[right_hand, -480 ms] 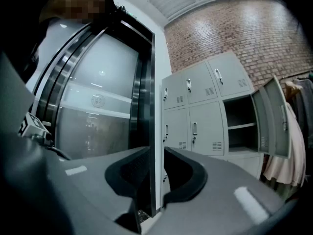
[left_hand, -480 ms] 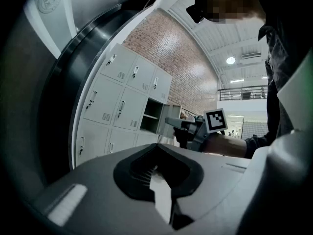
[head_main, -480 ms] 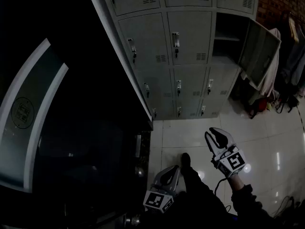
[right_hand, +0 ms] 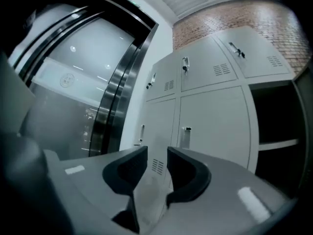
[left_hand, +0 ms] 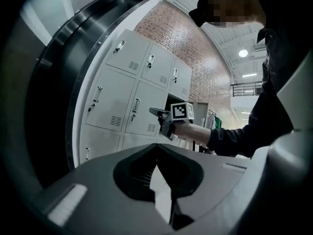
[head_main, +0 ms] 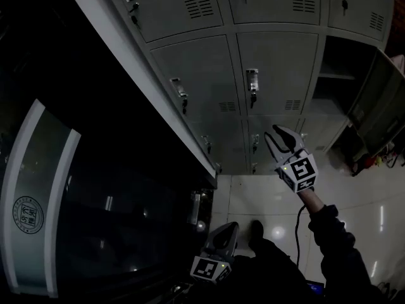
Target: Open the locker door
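A bank of grey lockers (head_main: pixel 209 75) fills the upper head view. The middle-row door (head_main: pixel 278 68) is closed, with a handle (head_main: pixel 252 81). My right gripper (head_main: pixel 281 138) is raised in front of the lockers, just below and right of that handle, touching nothing. In the right gripper view its jaws (right_hand: pixel 156 163) stand open and empty, with the closed door (right_hand: pixel 215 121) and its handle (right_hand: pixel 186 136) just beyond. My left gripper (head_main: pixel 226 232) hangs low near the floor, shut and empty (left_hand: pixel 156 146). The left gripper view shows the right gripper (left_hand: pixel 157 113) reaching toward the lockers.
One locker (head_main: pixel 345 75) at the right stands open, its door (head_main: pixel 380 100) swung out. A dark glass panel with a round emblem (head_main: pixel 30 215) runs along the left. White floor tiles (head_main: pixel 272 198) lie below. A brick wall (right_hand: pixel 234 11) rises above the lockers.
My right gripper has risen from low over the floor up to the locker fronts, and the lockers now look much nearer. The left gripper has stayed low.
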